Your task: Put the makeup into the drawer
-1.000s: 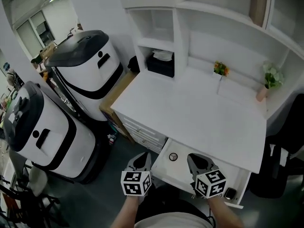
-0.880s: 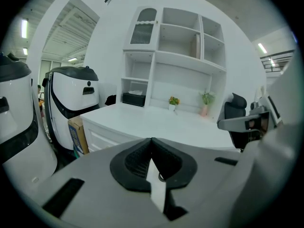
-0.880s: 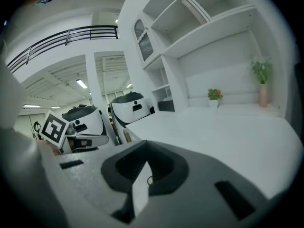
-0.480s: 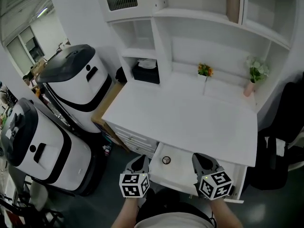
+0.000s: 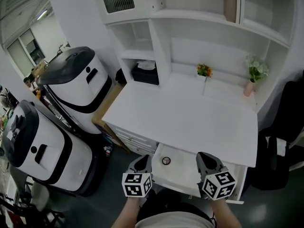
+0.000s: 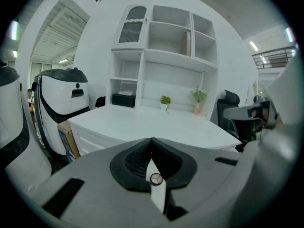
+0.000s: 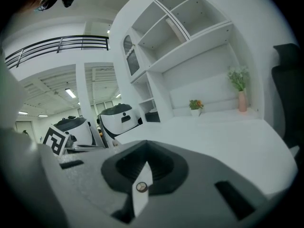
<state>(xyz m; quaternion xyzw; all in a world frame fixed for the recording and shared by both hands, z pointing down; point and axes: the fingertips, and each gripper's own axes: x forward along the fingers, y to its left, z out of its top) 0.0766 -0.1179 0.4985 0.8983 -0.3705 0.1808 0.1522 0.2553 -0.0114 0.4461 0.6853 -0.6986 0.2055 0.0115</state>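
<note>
Makeup (image 5: 166,160) lies at open drawer (image 5: 183,174) left end, nearer my left tongs (image 5: 142,162) than right tongs (image 5: 207,161); both clenched, empty.

There are 2 hand-held grippers: the left hand-held gripper (image 5: 142,162) and the right hand-held gripper (image 5: 205,159). They carry 2 marker cubes, the left cube (image 5: 137,185) and the right cube (image 5: 218,185).

There is 1 white worktop (image 5: 190,118) and 1 open drawer (image 5: 181,173), which holds 1 small round makeup item (image 5: 166,160).

At the back stand 2 plants: 1 orange-flowered plant (image 5: 204,71) and 1 green plant (image 5: 256,70).

1 black tissue box (image 5: 145,75) sits in a shelf niche.

At the left are 2 large white-and-black machines, the nearer machine (image 5: 42,146) and the farther machine (image 5: 76,84), and 1 cardboard box (image 5: 110,101). At the right is 1 black chair (image 5: 289,127).
</note>
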